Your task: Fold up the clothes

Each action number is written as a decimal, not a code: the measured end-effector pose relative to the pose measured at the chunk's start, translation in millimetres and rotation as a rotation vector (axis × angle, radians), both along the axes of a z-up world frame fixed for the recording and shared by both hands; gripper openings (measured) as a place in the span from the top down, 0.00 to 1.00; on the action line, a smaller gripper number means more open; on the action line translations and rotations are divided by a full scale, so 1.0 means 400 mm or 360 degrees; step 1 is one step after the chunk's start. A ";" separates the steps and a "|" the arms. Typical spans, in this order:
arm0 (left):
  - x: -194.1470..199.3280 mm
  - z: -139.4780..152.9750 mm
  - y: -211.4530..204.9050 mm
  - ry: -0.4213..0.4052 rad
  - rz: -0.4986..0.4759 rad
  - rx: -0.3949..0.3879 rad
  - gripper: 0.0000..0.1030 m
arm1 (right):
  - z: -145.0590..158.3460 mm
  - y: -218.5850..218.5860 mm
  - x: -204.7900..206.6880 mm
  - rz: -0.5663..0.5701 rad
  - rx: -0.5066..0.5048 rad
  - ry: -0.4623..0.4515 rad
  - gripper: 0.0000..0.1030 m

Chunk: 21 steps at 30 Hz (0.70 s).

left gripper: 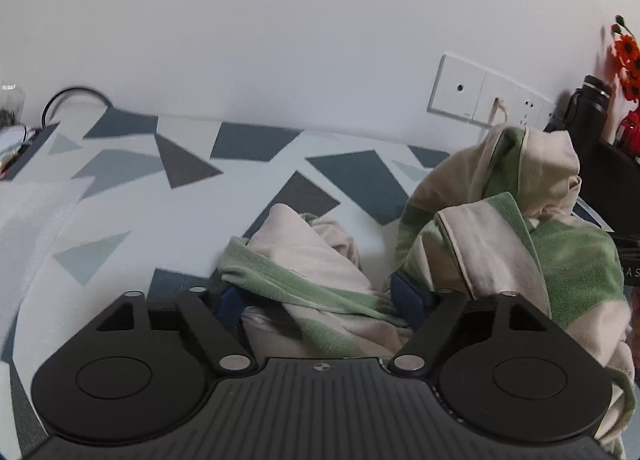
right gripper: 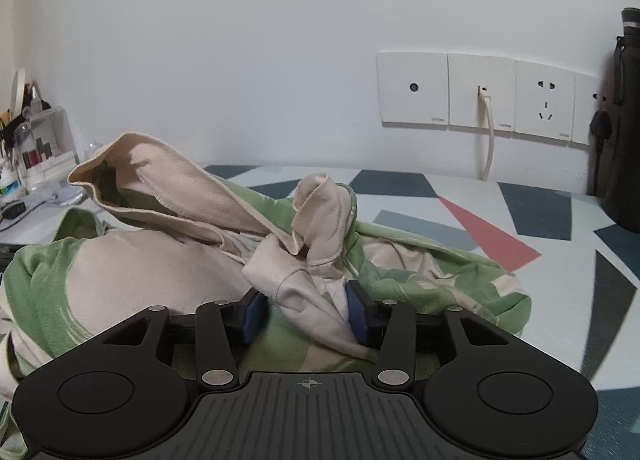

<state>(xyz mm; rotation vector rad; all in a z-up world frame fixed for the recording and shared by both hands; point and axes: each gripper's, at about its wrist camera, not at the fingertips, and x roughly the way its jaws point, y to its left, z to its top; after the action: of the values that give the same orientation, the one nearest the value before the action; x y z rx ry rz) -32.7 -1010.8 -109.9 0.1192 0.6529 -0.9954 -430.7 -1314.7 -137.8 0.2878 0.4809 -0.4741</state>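
Right wrist view: right gripper (right gripper: 306,310) has blue pads (right gripper: 357,310) pinching a beige fold of the green-and-beige garment (right gripper: 168,260), which lies bunched on the patterned table (right gripper: 560,280). Behind, wall sockets (right gripper: 480,94) carry small grey lettering, too small to read. Left wrist view: left gripper (left gripper: 320,300) is spread wide with garment (left gripper: 312,284) cloth between its fingers; grip cannot be confirmed. Farther right stands a black bottle (left gripper: 592,116).
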 end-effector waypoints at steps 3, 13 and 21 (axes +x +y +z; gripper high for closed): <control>0.010 -0.003 0.008 0.0054 0.0021 -0.0032 0.12 | -0.001 -0.002 -0.004 0.0000 -0.0007 -0.0016 0.54; 0.004 -0.002 0.016 0.0057 0.0117 -0.0012 0.00 | 0.000 0.010 -0.001 -0.0080 -0.0090 0.0046 0.01; 0.007 -0.002 0.014 0.0065 0.0119 -0.0022 0.00 | -0.003 0.012 0.003 -0.0096 -0.0098 0.0078 0.01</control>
<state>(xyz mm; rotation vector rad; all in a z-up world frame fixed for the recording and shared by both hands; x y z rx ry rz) -29.9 -1005.1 -110.7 0.0619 0.6833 -0.9322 -429.3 -1309.8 -138.9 0.2326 0.5057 -0.5545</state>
